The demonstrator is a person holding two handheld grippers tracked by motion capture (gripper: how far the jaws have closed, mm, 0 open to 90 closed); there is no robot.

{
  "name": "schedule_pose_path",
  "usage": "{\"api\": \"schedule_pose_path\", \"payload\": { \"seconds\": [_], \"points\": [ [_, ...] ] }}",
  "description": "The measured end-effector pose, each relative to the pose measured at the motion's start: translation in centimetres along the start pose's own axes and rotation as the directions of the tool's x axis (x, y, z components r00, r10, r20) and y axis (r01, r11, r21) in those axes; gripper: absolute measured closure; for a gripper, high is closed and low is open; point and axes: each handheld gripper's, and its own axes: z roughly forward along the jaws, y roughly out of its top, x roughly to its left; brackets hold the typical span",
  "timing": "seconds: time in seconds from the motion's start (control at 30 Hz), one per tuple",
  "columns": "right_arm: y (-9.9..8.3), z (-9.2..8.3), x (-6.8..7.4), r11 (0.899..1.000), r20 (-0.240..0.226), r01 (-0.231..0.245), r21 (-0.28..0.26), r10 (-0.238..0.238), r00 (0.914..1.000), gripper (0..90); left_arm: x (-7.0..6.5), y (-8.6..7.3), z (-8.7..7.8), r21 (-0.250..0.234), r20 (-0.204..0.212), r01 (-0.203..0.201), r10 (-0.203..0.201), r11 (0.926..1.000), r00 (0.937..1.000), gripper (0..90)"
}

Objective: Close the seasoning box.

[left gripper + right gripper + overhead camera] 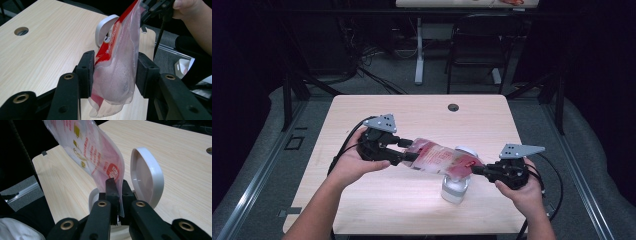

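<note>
Two forearms enter from the near edge of the pale wooden table (362, 210), each hand holding a black two-jaw gripper. Between them hangs a red and clear plastic pouch (439, 159), stretched roughly level above the near right part of the table and held off the wood.

On the right, the right gripper (476, 170) has its jaws pressed together on a thin flat edge of the pouch. On the left, the left gripper (404, 150) has its jaws spread either side of the pouch's fuller end; its pads stand just beside the film, and whether they press on it cannot be told.

Directly below the right end of the pouch stands a small white jar (455, 189) with a hinged lid (465, 150) flipped up, near the table's near edge and closer to the right edge.

Bare wood lies all around: the whole far half, the left side and the near left corner. A round cable hole (453, 107) sits by the far edge.

From the left gripper view, the pouch (117, 72) holds white powder settled in its lower part. From the right gripper view, the raised lid (147, 177) stands just beside the pinched edge, its hollow inside facing the pouch (97, 152).
</note>
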Motion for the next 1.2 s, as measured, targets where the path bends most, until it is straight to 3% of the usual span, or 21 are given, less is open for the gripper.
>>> {"api": "schedule_pose_path", "payload": {
  "seconds": [0.3, 0.5, 0.6, 0.8, 1.2],
  "points": [
    [0.20, 0.06, 0.20, 1.000, -0.004, 0.013, -0.006, -0.013, 0.9999, 89.0, 0.03, -0.04, -0.25, -0.013, -0.012, 0.016, -0.016, 0.9998, 0.9998, 52.0],
    [0.43, -0.08, 0.42, 1.000, -0.005, 0.021, -0.009, -0.021, 0.9998, 89.0, -0.13, 0.40, -0.66, -0.043, -0.021, 0.003, -0.004, 0.9991, 0.9998, 50.9],
    [0.51, -0.06, 0.51, 1.000, -0.004, 0.027, -0.011, -0.027, 0.9996, 89.0, -0.29, 0.66, -0.85, -0.049, -0.032, -0.014, 0.013, 0.9987, 0.9994, 53.2],
    [0.57, -0.05, 0.60, 0.999, -0.008, 0.022, -0.028, -0.022, 0.9997, 88.6, -0.53, 0.77, -0.92, -0.034, -0.042, -0.036, 0.034, 0.9988, 0.9985, 67.7],
    [0.45, 0.57, 0.42, 0.998, -0.021, -0.004, -0.059, 0.002, 0.9998, 82.7, -0.51, 0.29, -0.89, -0.024, -0.050, -0.045, 0.044, 0.9987, 0.9978, 73.1]
  ]
}}
